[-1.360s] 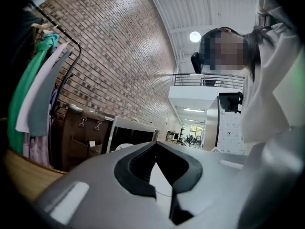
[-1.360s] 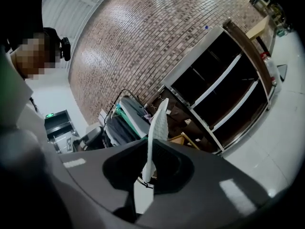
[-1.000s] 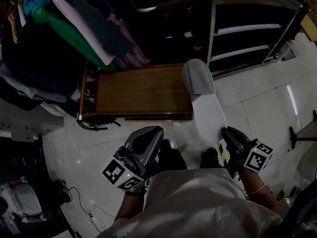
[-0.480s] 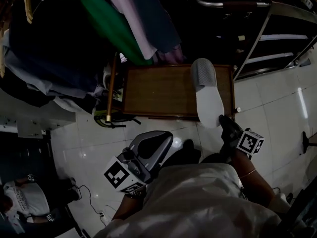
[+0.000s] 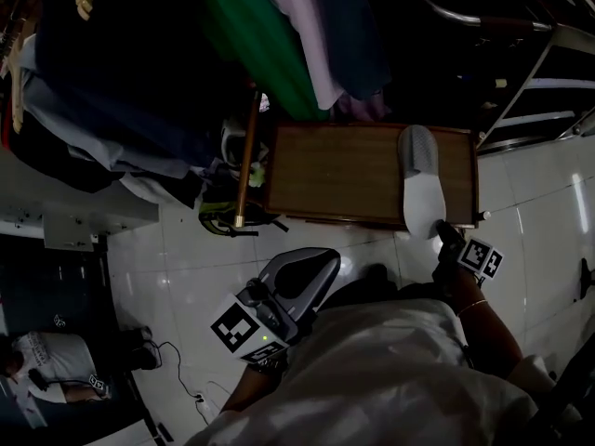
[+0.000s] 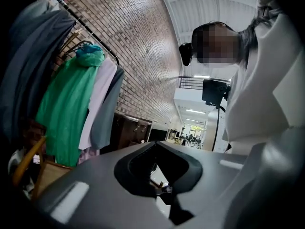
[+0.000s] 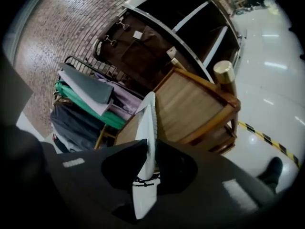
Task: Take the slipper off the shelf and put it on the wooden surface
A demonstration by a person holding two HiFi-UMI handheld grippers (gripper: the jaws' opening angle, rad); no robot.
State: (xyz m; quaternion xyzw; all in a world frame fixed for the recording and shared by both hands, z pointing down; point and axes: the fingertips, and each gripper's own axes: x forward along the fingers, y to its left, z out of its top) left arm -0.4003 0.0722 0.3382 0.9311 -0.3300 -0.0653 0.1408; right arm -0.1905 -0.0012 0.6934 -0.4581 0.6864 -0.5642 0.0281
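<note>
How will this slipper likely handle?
Probably light, fairly stiff: the slipper juts straight with only its heel in the right hand-held gripper, whose jaws have just been opening. Flat sole: unlikely to roll. Overhanging the wooden surface, it might tip.

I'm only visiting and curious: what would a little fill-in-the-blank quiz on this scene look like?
1. The slipper reaches over the wooden surface with a toe end coloured ___.
2. The left gripper holds ___.
3. The brightest hanging garment is ___.
Missing words: grey; nothing; green.
</note>
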